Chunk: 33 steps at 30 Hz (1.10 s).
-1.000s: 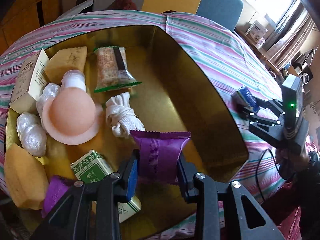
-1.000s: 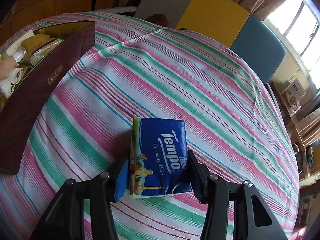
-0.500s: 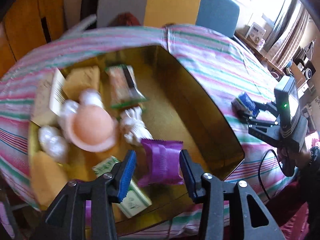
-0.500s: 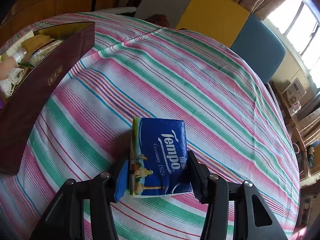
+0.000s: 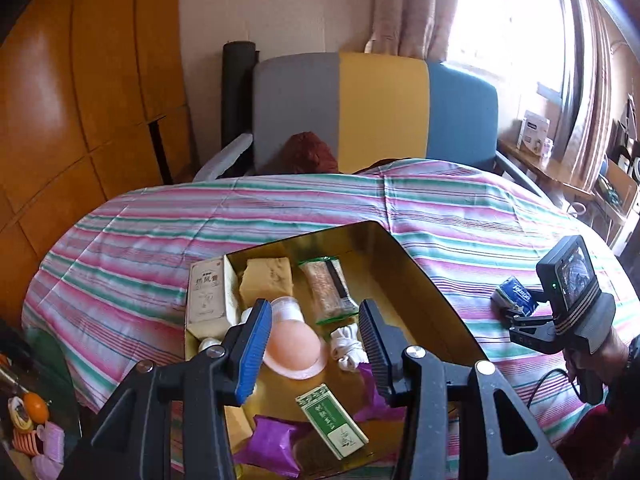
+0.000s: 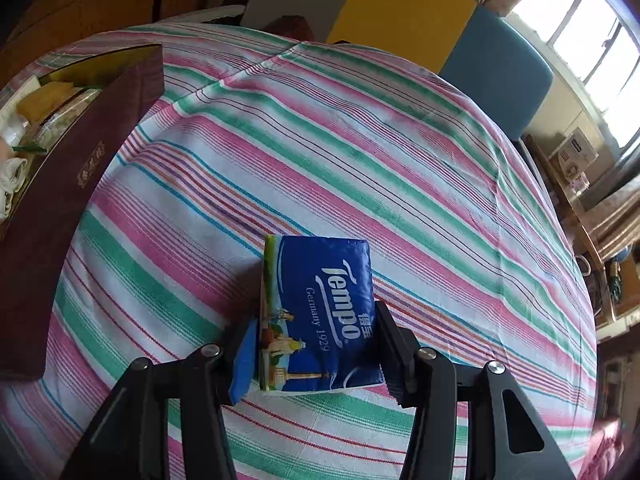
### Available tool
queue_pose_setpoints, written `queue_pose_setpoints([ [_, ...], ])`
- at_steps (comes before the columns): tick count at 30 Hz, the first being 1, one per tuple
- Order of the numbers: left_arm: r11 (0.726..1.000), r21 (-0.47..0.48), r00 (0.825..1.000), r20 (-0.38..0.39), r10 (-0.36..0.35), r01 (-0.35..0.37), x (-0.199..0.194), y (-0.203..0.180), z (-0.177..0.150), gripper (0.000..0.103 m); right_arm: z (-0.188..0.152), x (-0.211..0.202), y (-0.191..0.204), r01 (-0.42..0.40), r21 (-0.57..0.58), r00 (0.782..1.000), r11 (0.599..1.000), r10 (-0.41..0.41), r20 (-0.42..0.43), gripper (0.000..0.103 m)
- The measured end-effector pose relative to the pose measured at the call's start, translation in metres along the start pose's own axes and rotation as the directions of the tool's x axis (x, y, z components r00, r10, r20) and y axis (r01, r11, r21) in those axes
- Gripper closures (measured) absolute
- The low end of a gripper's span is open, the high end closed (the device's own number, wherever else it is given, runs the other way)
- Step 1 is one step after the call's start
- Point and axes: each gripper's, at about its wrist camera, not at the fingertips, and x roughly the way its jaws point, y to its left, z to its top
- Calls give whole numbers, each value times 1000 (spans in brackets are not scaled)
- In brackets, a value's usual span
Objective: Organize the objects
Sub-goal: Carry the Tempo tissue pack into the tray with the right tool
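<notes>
My left gripper (image 5: pixel 314 312) hovers open above the gold-lined box (image 5: pixel 420 276), with nothing between its fingers. Below it a purple packet (image 5: pixel 376 392) lies in the box, partly hidden by the right finger. A second purple packet (image 5: pixel 272 444) lies near the front. The box also holds a peach cup (image 5: pixel 294 346), a white cord bundle (image 5: pixel 348 346), a green carton (image 5: pixel 332 420) and a snack bar (image 5: pixel 328 290). My right gripper (image 6: pixel 316 320) is shut on a blue Tempo tissue pack (image 6: pixel 320 304), which rests on the striped tablecloth (image 6: pixel 360 140), right of the box (image 6: pixel 72 184).
A chair (image 5: pixel 376 108) with a grey, yellow and blue back stands behind the table. A hand (image 5: pixel 592 360) holds the right gripper (image 5: pixel 516 312) at the table's right edge. Small clutter (image 5: pixel 28 412) lies lower left. A wooden side table (image 5: pixel 536 136) stands by the window.
The left gripper opened and let go of the purple packet, which now lies in the box. It then rose and tilted up. The right gripper and tissue pack stayed put.
</notes>
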Motion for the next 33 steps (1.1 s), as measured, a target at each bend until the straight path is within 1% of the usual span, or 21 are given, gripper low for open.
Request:
queue_pose_setpoints([
  [3,1000,-21,1000,0,2,-2,-4,10,-4,57,2,-2,-1,11,65,1000,998,-10,-24,51],
  [6,999,-39,1000,1,8,-8,-4,14,-7,57,3,-8,-5,-10,154,999,988,16,-39,51],
  [9,998,-51,1000,-1,21,-21,-4,20,-10,57,7,-25,-2,-33,207,999,978,37,-11,51],
  [12,997,-62,999,-5,37,-37,-5,23,-13,57,17,-48,10,-66,226,997,972,59,41,51],
  [15,996,-71,998,-6,57,-58,-5,28,-15,57,29,-73,26,-114,220,990,969,92,105,51],
  [17,995,-84,998,-7,59,-59,-6,33,-18,57,38,-88,42,-154,205,982,967,127,140,51],
  [20,992,-107,998,-8,68,-68,-7,44,-20,56,52,-103,67,-205,169,970,964,177,168,51],
  [22,989,-126,997,-8,77,-77,-8,53,-22,52,61,-110,90,-231,132,962,964,206,179,51],
  [24,984,-149,996,-3,94,-93,-10,64,-25,45,68,-112,110,-240,93,959,966,220,180,51],
  [29,969,-207,990,13,142,-137,-17,92,-32,45,80,-99,147,-263,49,956,963,254,144,51],
  [33,953,-249,984,3,177,-171,-18,109,-38,45,86,-81,165,-248,31,965,968,244,92,51],
])
